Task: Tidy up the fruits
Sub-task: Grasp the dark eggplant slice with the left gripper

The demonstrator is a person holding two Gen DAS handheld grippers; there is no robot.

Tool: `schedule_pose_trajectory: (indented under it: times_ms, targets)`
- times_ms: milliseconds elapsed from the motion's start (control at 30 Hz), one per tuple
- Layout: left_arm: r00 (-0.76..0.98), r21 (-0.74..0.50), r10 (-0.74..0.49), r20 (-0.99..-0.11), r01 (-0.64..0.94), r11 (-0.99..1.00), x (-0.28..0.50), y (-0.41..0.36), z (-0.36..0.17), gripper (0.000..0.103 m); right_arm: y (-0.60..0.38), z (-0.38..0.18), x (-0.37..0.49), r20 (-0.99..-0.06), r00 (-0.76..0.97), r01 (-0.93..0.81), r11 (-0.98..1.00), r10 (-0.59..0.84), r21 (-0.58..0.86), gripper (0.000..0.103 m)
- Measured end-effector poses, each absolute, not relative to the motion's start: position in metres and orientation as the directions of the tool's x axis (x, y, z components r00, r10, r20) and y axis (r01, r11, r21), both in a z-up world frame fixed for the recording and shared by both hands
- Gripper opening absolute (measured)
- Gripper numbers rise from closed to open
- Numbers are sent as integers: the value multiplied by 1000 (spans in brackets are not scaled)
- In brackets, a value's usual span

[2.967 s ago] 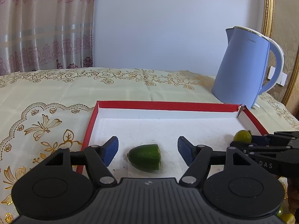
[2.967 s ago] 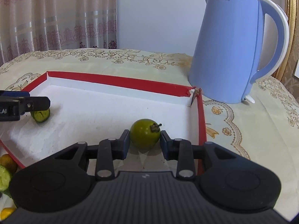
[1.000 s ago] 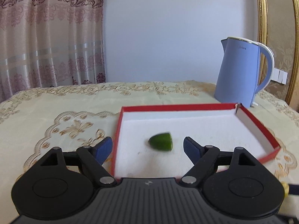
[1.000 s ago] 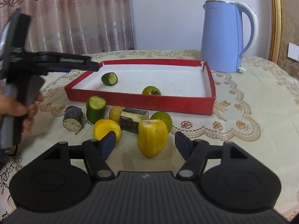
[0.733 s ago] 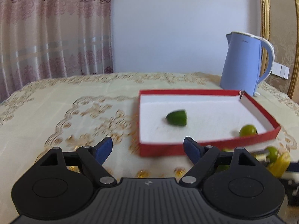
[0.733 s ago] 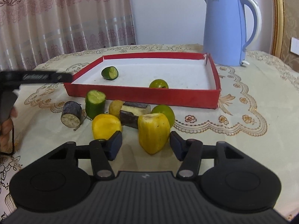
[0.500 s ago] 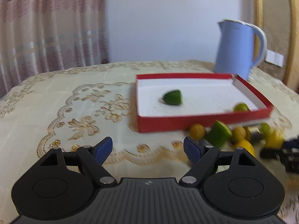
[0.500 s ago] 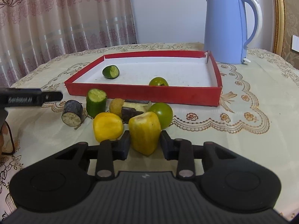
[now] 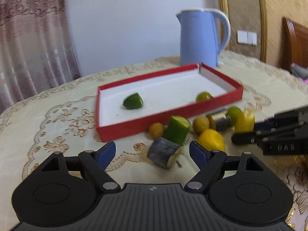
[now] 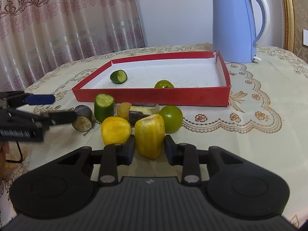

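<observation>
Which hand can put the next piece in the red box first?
Probably the right: the right gripper is already shut on the yellow piece. The left gripper is open, holding nothing.

The right gripper [image 10: 149, 150], a black two-finger tool with dark blue pads, is angled down toward the desk with its fingers [image 10: 128, 150] pressed against both sides of a pale yellow cut fruit chunk [image 10: 149, 138]. The left gripper [image 9: 152, 152], of the same build, also tilts downward, its fingers [image 9: 105, 152] spread wide with nothing clamped between them. At the left edge of the right wrist view, part of a hand [image 10: 3, 154] shows behind it.
</observation>
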State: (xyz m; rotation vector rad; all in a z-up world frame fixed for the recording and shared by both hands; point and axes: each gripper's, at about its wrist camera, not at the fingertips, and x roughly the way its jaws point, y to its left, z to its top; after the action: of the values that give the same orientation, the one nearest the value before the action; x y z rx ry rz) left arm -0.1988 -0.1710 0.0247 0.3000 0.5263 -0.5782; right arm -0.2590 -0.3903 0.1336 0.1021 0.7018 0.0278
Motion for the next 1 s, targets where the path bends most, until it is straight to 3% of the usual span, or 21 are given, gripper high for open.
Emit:
schedule_pose_trajectory:
  times_ms: [1000]
  targets:
    - [638, 70, -463, -615, 629, 774, -178, -182, 7, 84, -393, 136, -263, -621, 779, -3, 990, 92, 143, 28]
